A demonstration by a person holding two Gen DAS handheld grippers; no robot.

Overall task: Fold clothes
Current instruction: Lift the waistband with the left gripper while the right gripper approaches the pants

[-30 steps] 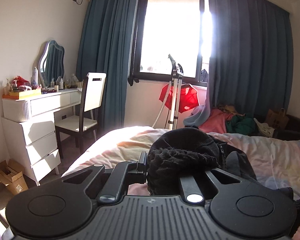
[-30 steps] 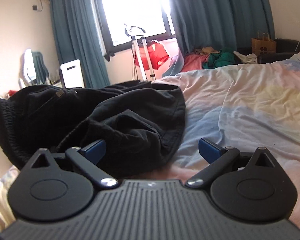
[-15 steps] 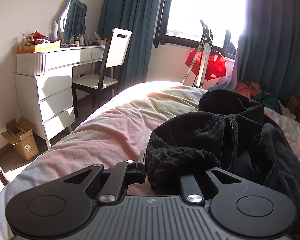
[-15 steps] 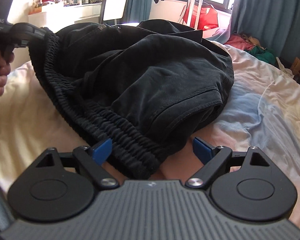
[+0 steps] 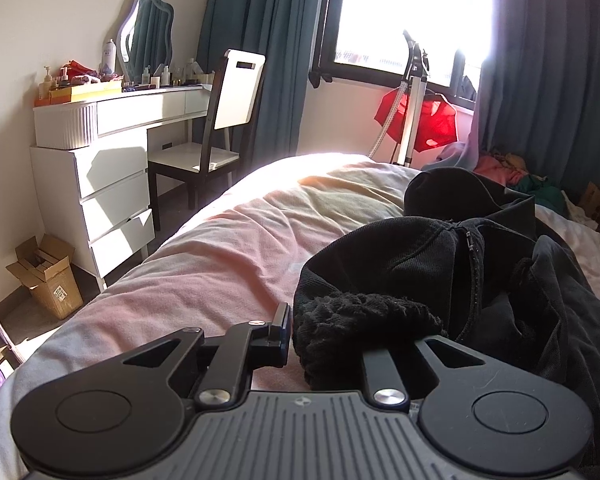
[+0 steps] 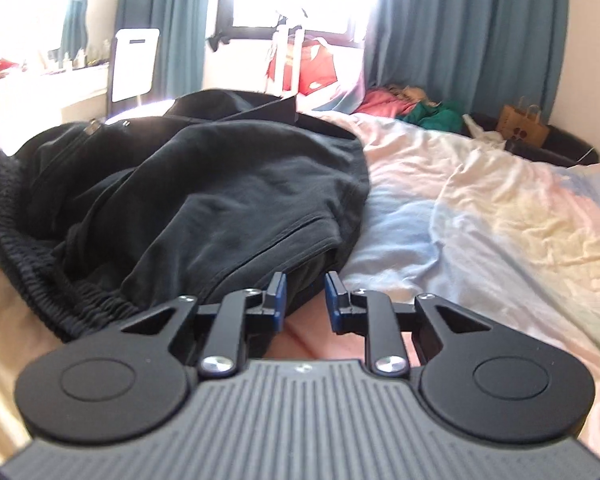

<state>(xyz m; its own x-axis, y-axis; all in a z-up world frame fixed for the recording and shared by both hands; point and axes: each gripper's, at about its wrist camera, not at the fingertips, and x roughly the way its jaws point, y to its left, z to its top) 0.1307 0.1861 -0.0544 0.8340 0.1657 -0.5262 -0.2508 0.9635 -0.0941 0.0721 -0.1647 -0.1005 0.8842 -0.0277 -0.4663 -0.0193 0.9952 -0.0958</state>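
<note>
A: Since the earlier frames the black cotton garment with the ribbed elastic waistband (image 6: 204, 196) has been lowered from mid-air onto the pastel pink-and-blue bed sheet (image 6: 480, 216), and the right tool (image 6: 303, 296) has been brought in to its hem at the lower centre of the right wrist view.

B: Why is the garment held at two places?

A: A corner is wanted in each tool, it is judged, so that the cloth can be spread flat before any fold is made. The knitted waistband is clamped in the left tool (image 5: 328, 332) at the lower centre of the left wrist view; its jaws are opening slightly, yet cloth is still pinched between them. The right tool's blue-padded jaws are closing, with a narrow gap left between them; the dark hem lies just at the tips, and whether it has been caught cannot be told.

B: How does the garment look?

A: It is bunched and rumpled, with a zip and a seam showing. It lies in a heap across the left half of the right wrist view, resting on the bed. No fold has been made yet.
</note>
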